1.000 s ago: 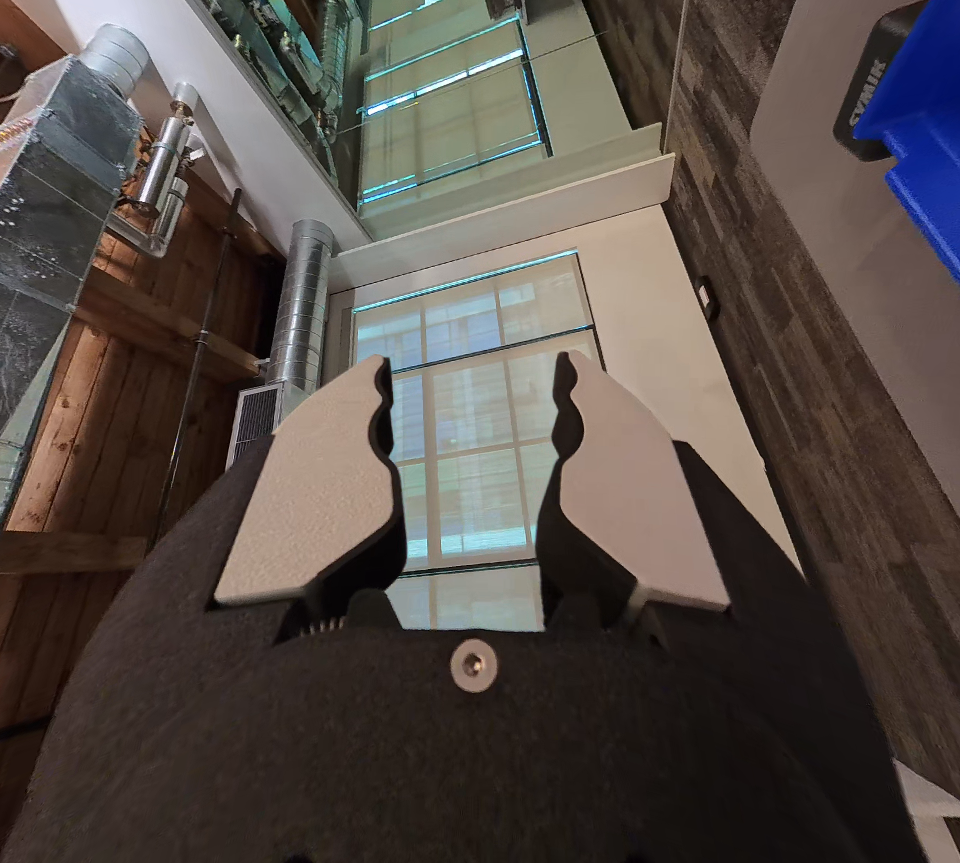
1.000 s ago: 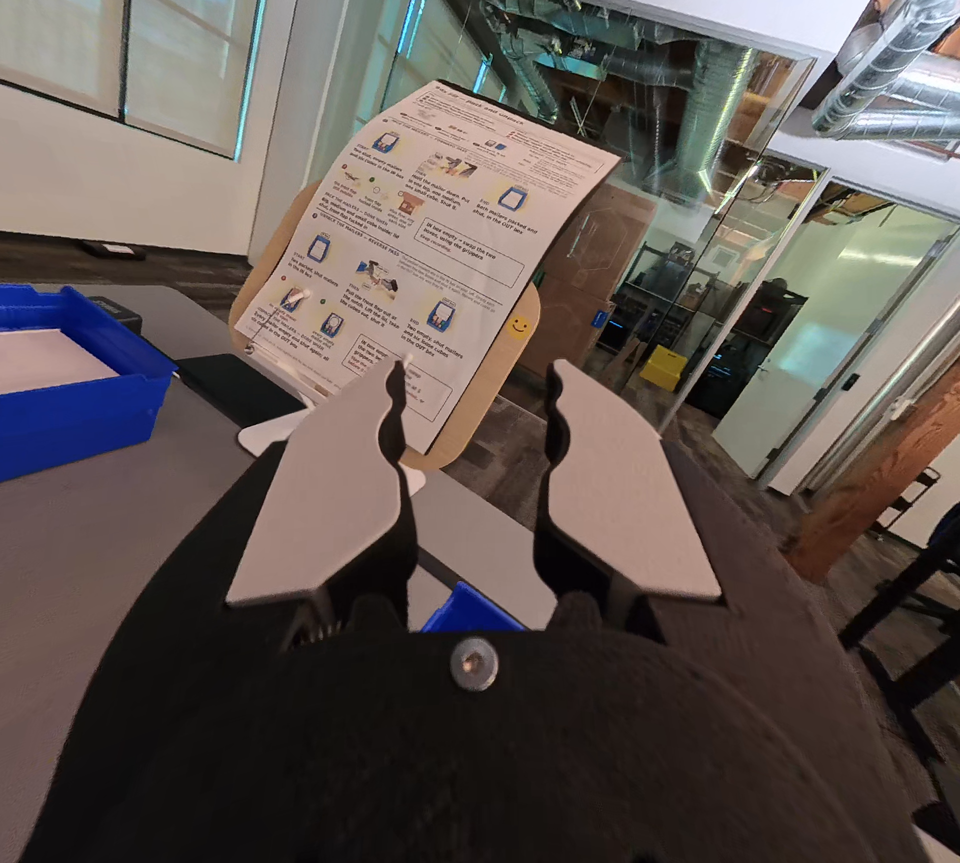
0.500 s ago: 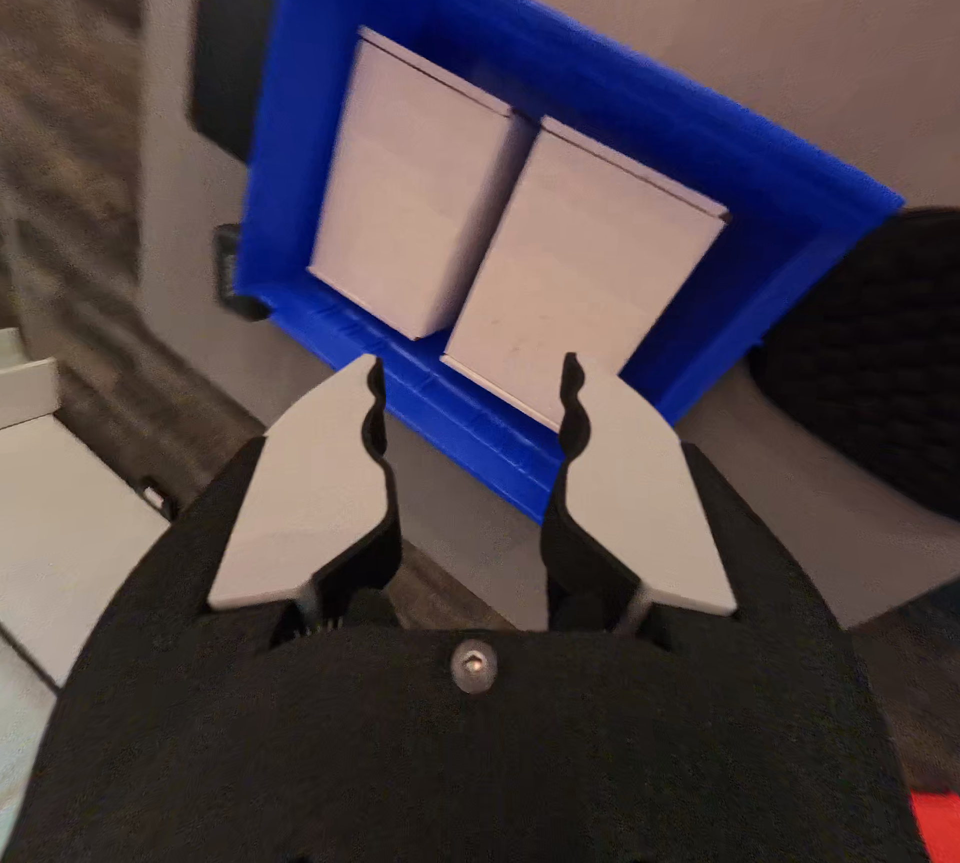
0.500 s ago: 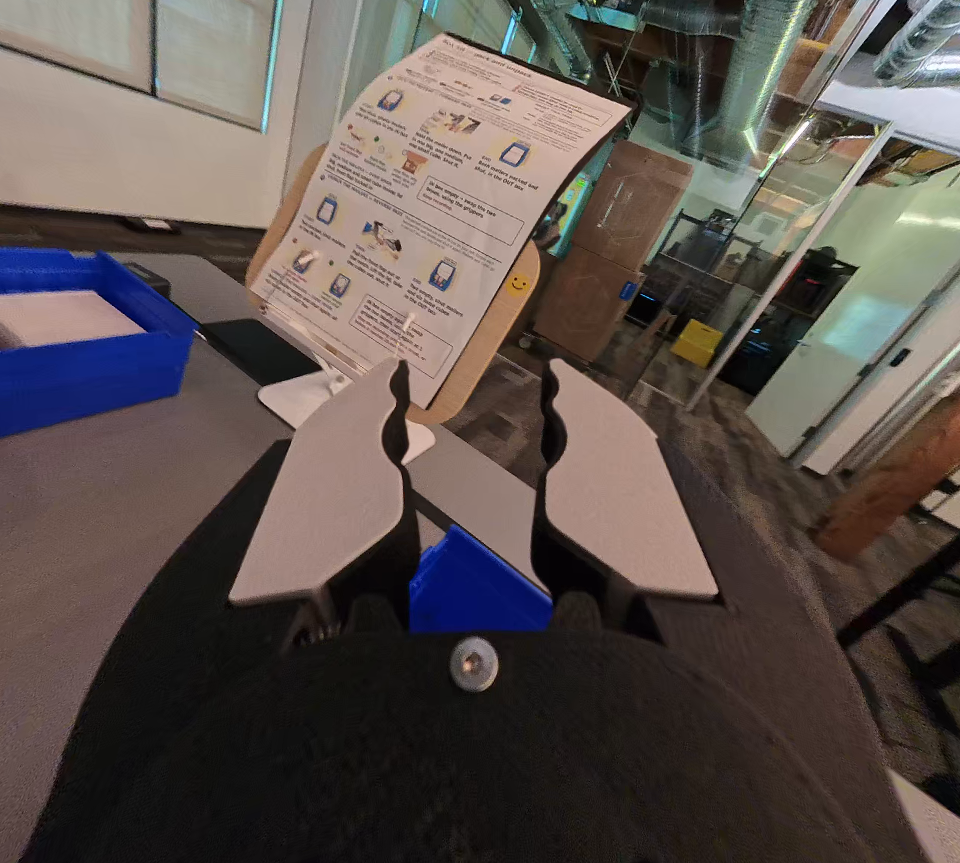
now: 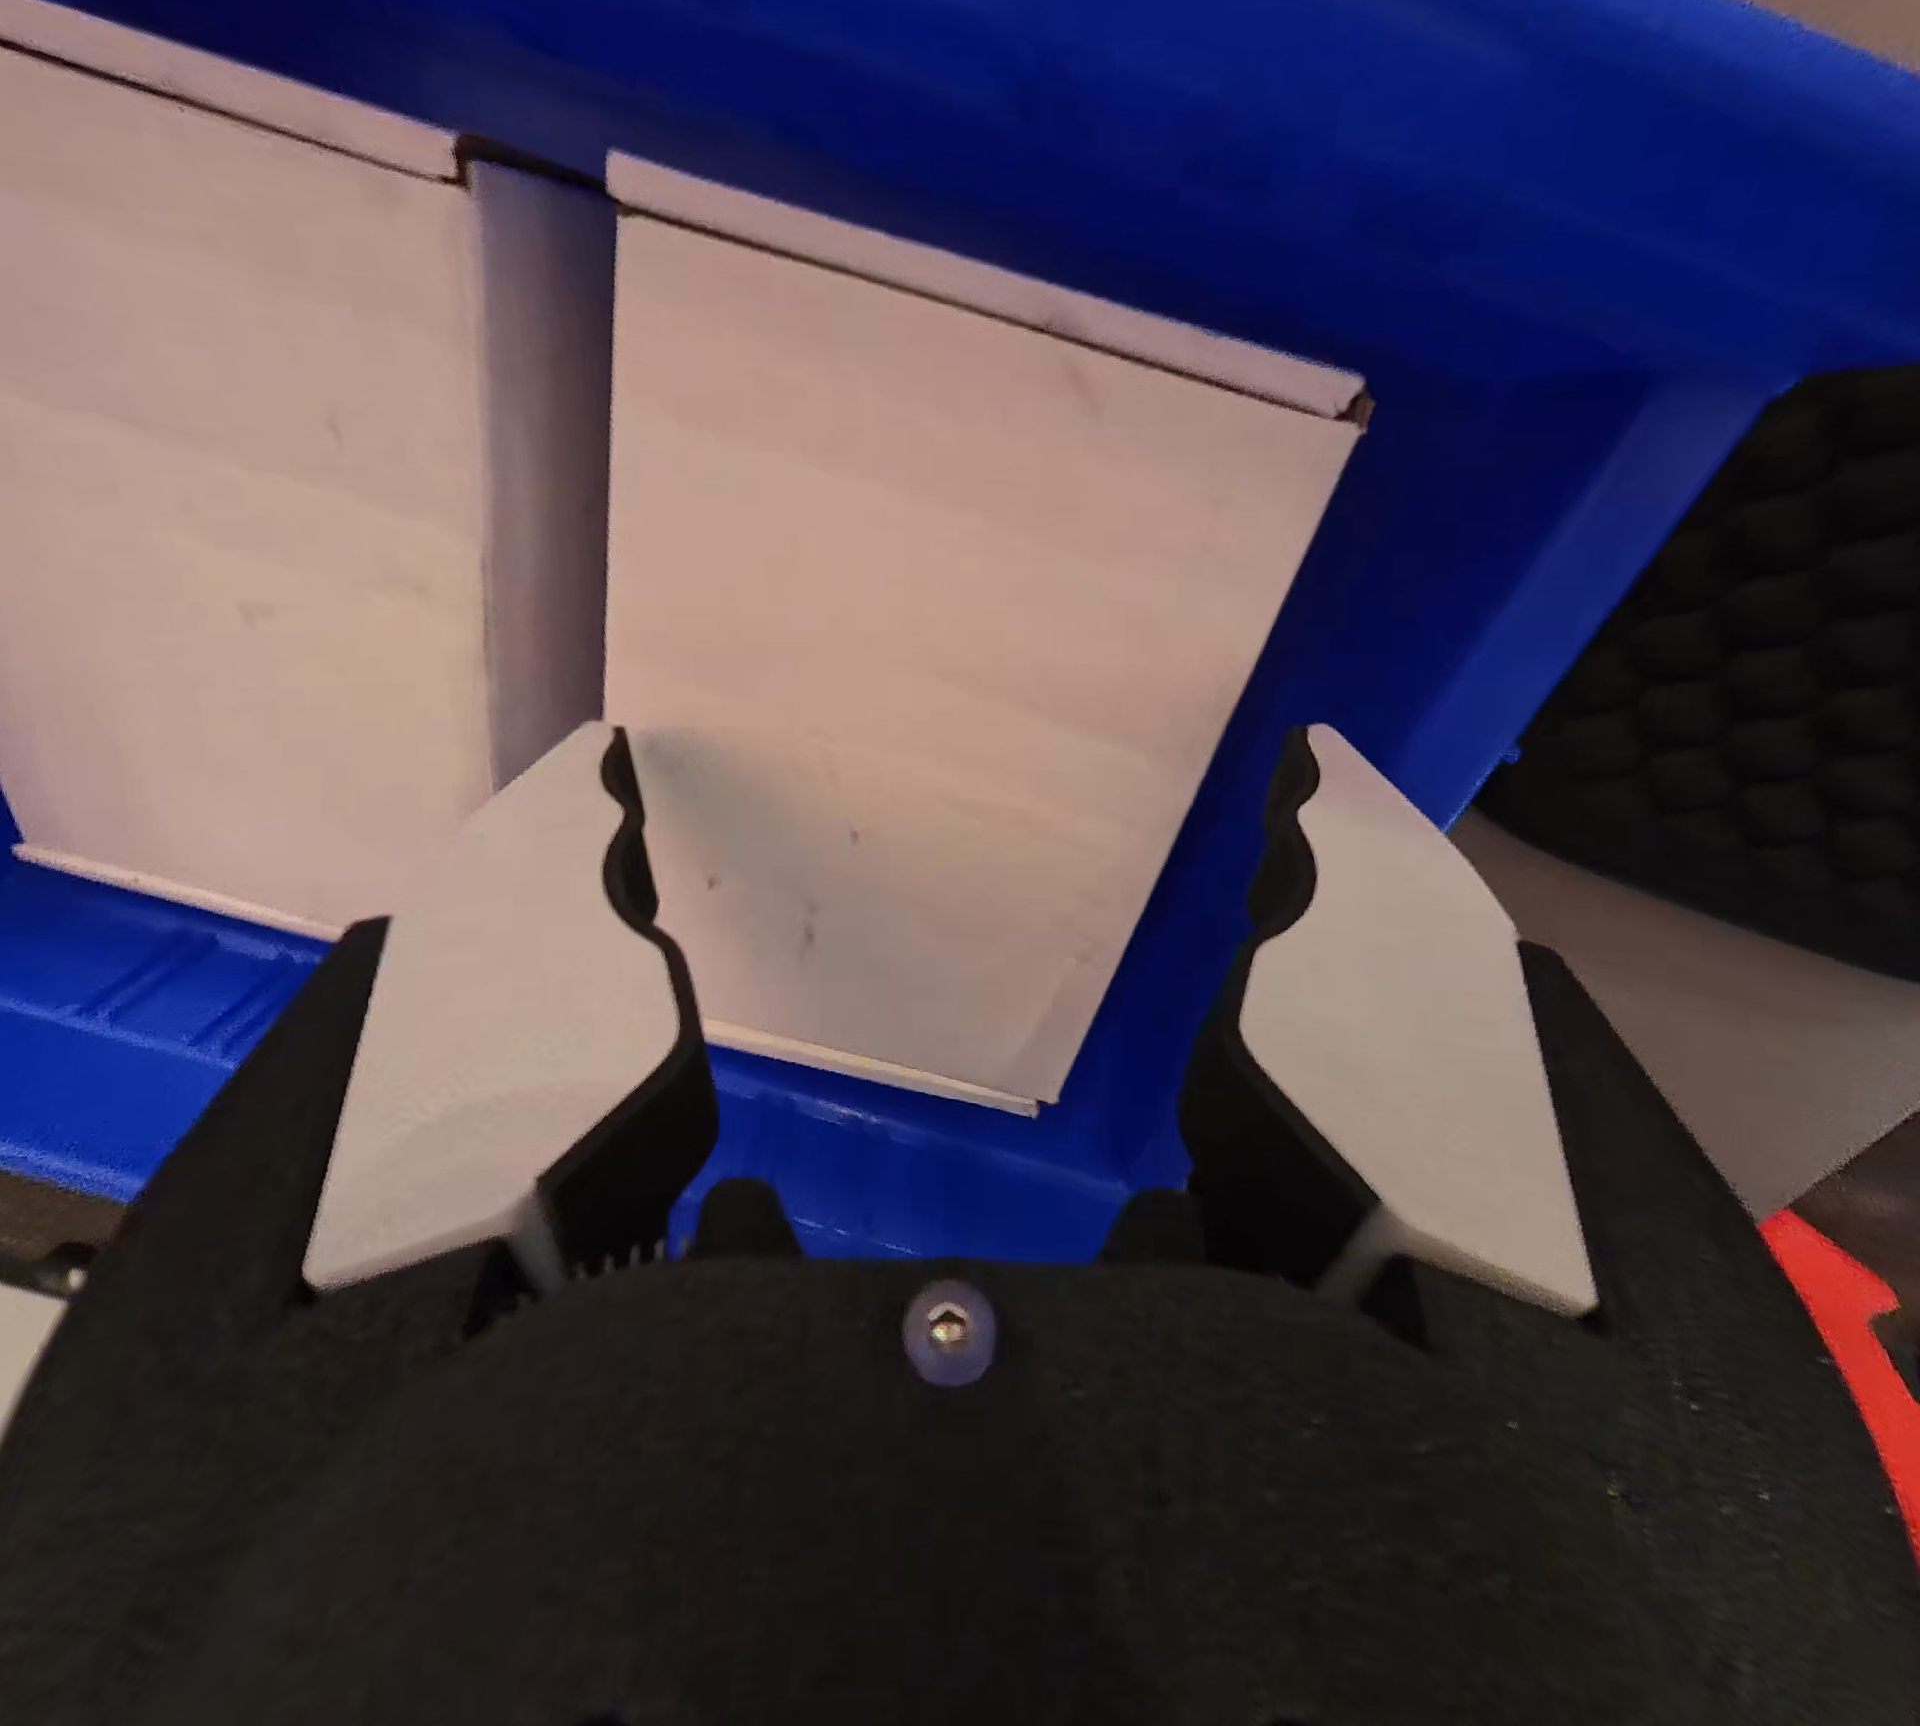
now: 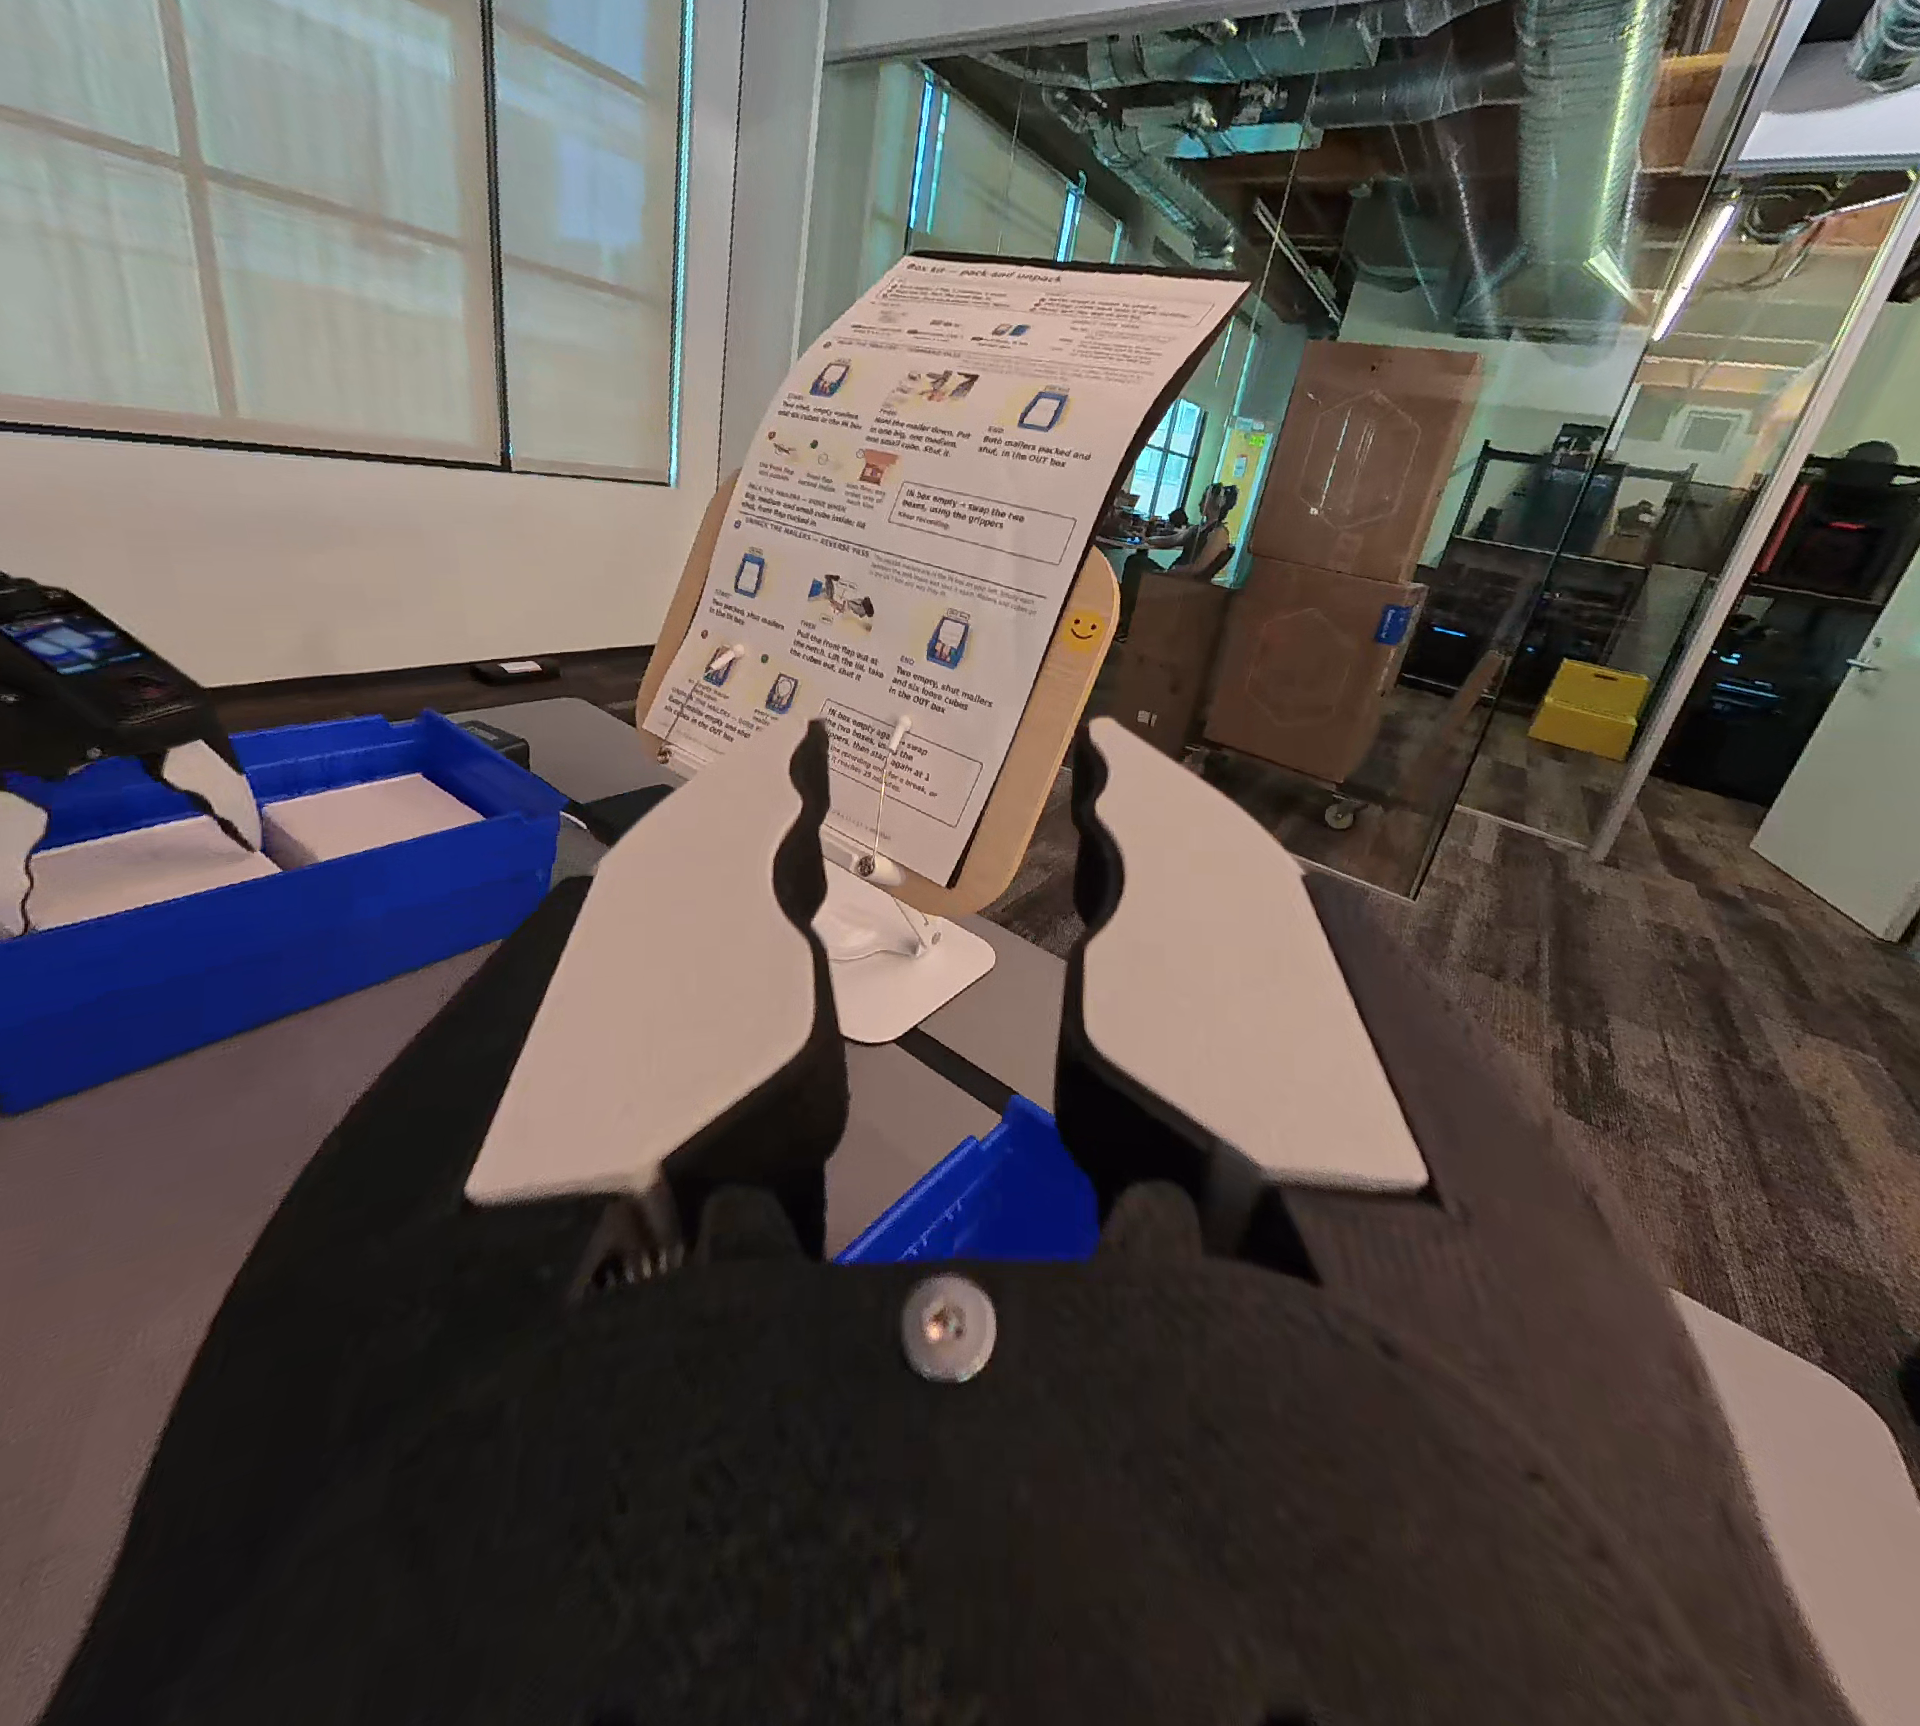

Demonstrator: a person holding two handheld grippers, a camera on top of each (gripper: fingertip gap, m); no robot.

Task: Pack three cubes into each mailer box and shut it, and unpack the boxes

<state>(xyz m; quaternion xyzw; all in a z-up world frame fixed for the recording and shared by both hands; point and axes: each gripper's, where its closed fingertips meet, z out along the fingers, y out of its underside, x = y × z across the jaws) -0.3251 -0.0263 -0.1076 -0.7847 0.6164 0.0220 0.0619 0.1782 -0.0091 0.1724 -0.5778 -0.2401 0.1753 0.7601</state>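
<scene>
Left gripper [image 5: 956, 835] is hanging right over the blue bin [image 5: 1039, 66] with its jaws spread wide, nothing between them. Its two pale fingers [image 5: 520, 1001] are straddling the nearer white mailer box [image 5: 935, 585], one tip sitting over the gap between the boxes and the other over the bin's side wall, though I can't tell if either is actually touching. That box is lying flat with its lid shut, and a second white mailer box [image 5: 229, 481] is lying right beside it in the same bin, also shut, with a narrow gap between them. Off past the bin's corner there's a black textured pad [image 5: 1766, 689] sitting on the grey table [image 5: 1662, 1053], and something red [image 5: 1849, 1344] is peeking in at the edge.

Right gripper [image 6: 945, 793] is also open and empty, jaws parted a bit less wide, pointing out over the table rather than down at anything. Poking up between its fingers is the corner of another blue bin [image 6: 977, 1188]; can't see what's in it. Just ahead, an instruction sheet [image 6: 935, 533] is propped on a wooden stand [image 6: 1060, 741] with a white base. Further off to that camera's left you can spot the first bin with both boxes in it and the left gripper hovering above them. Behind it all are big windows [image 6: 312, 149] and a glass wall [image 6: 1455, 429] with cardboard cartons [image 6: 1340, 554] behind it.
</scene>
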